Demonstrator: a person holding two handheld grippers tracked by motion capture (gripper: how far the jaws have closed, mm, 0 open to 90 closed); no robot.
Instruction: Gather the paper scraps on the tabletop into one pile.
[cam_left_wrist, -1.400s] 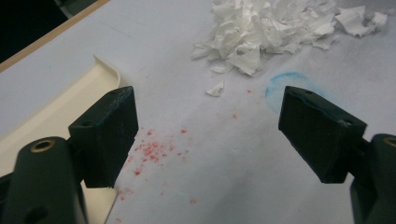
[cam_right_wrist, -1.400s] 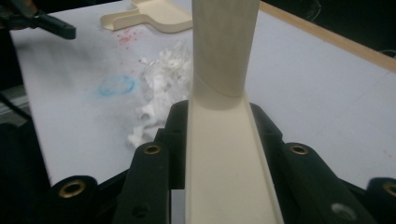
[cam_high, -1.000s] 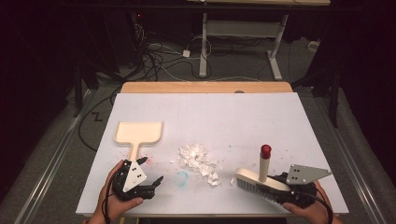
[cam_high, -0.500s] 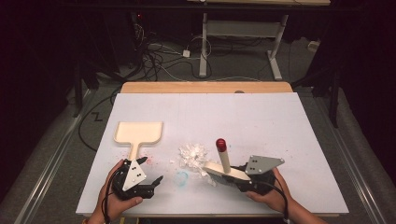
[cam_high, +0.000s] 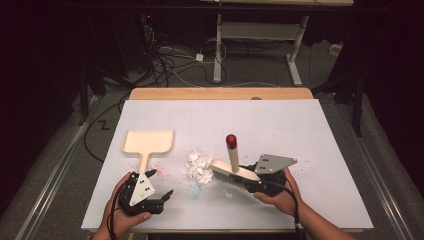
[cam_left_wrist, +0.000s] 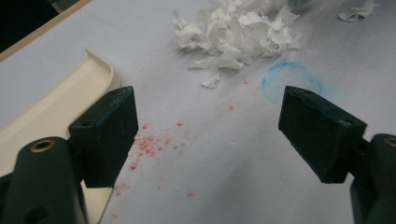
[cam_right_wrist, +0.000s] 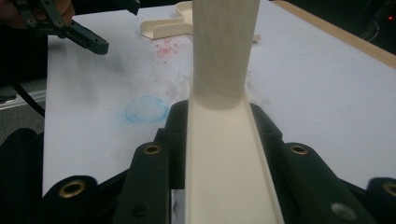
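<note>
Brush (cam_high: 234, 172): cream head with dark bristles, upright cream handle capped red, at 5 o'clock on the white table (cam_high: 310, 130), bristles touching the heap of torn white paper scraps (cam_high: 199, 165) at its 9 o'clock. Right gripper (cam_high: 246, 184): jaws pinched on the brush head, hand low and level at 5 o'clock. Left gripper (cam_high: 165, 196): jaws spread wide, nothing between them, resting at 7 o'clock just below the cream dustpan (cam_high: 148, 142); blue ring mark (cam_left_wrist: 293, 80) ahead
</note>
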